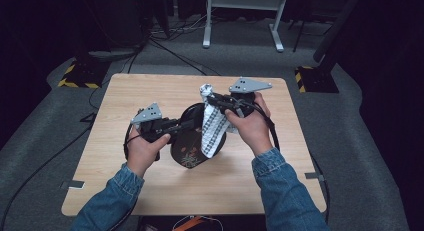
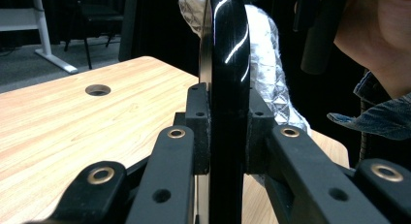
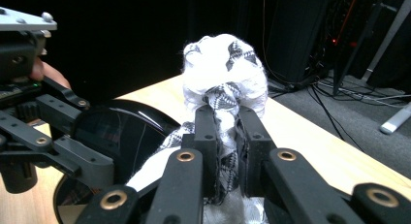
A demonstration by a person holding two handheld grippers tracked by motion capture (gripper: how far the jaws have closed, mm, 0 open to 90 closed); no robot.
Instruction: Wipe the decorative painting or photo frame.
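Black plate (image 1: 187, 141) pinched in left claw (image 2: 226, 132); right claw (image 3: 228, 151) grips checked cloth (image 3: 224, 71).

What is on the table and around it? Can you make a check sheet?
Surface: wooden table, round hole in it.
Job's things: black plate held on edge above the table; checked white cloth draped over its rim.
Clutter: nothing seen.
Tools: left tool shut on the plate's rim; right tool shut on the cloth.
Cables: black ones on the floor, one from each tool.
Surroundings: grey carpet, white desk legs, yellow-black striped bases, dark room.
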